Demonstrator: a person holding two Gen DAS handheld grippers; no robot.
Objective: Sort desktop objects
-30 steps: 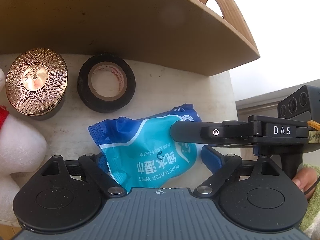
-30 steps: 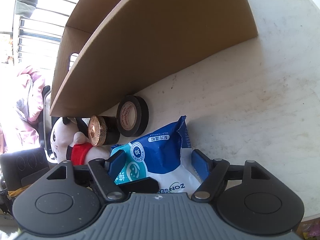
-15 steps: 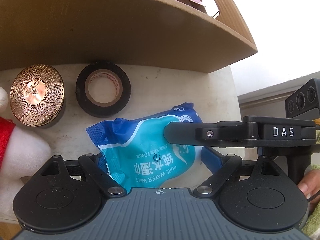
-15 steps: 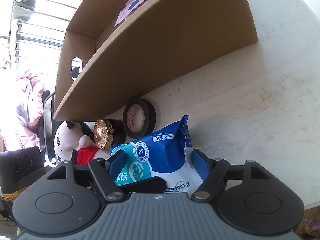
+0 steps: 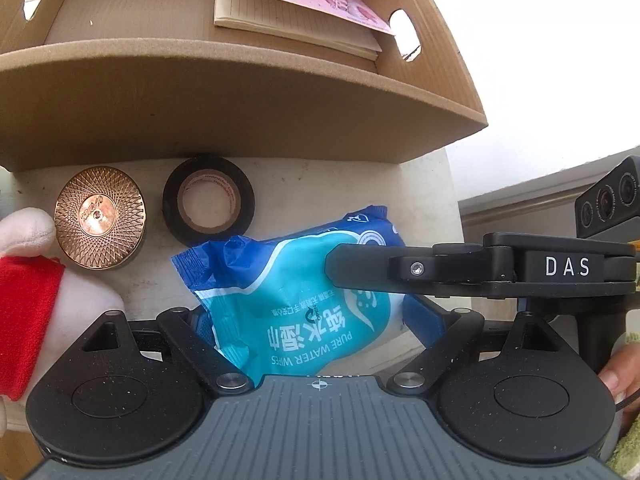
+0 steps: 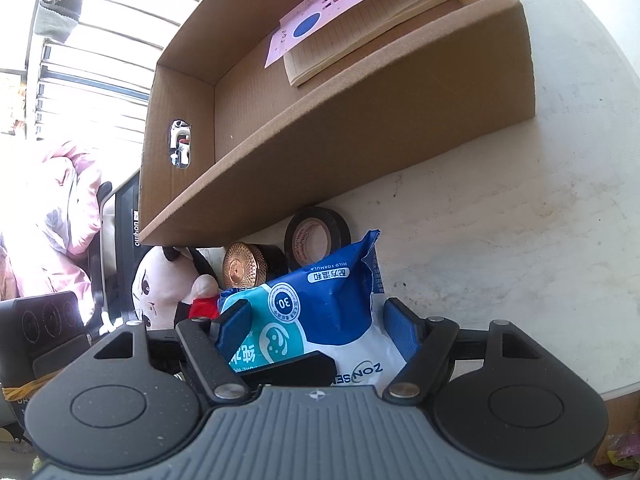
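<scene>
i have the blue plastic pack of pure water wipes (image 5: 298, 300) pinched between both tools at once. my left gripper (image 5: 316, 320) has its blue-padded fingers (image 5: 424, 322) pressed against the pack's two sides, holding it. my right gripper (image 6: 316, 328) comes in from the side and its fingers (image 6: 400, 330) also bracket the pack, with the left pad touching the wrapper; the right pad looks just beside it, so i cannot tell if that grip is firm. in the left view the right tool's black arm lies across the top of the pack.

ahead of the left fingers, on the white counter (image 6: 500, 220), lies a black roll of electrical tape (image 5: 208, 202), flat, just beyond the pack's crimped end. to its left sits a round copper-coloured patterned lid on a dark jar (image 5: 100, 216). further left, near my left finger, is a white plush toy with a red band (image 5: 28, 300).

beyond all these stands an open brown cardboard box (image 5: 240, 96), its near wall close behind the tape and jar. inside it lies a lined notepad with a pink cover (image 5: 296, 12).
</scene>
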